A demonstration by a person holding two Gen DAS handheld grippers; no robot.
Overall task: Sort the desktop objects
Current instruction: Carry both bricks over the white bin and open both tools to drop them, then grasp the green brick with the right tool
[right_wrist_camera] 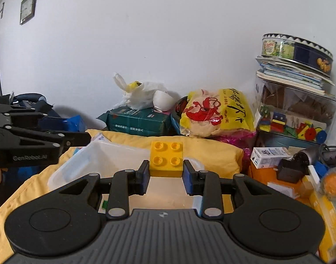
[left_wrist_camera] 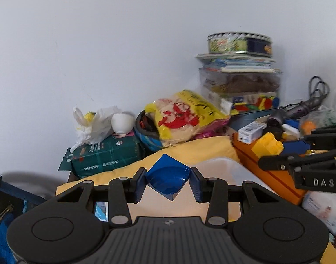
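The left tool [left_wrist_camera: 169, 180] pinches one glossy blue angular plastic piece [left_wrist_camera: 168, 173]; the right tool [right_wrist_camera: 166, 176] pinches one yellow four-stud plastic brick [right_wrist_camera: 166, 159].

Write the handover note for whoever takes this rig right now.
Left gripper: jaws shut on a blue block, held up off the desk.
Right gripper: jaws shut on a yellow block, studs up, also lifted.
Clear plastic container sits on the yellow cloth below both grippers.
Done: both blocks picked up.
Left: put both blocks down, probably in the container, then sort the remaining clutter.
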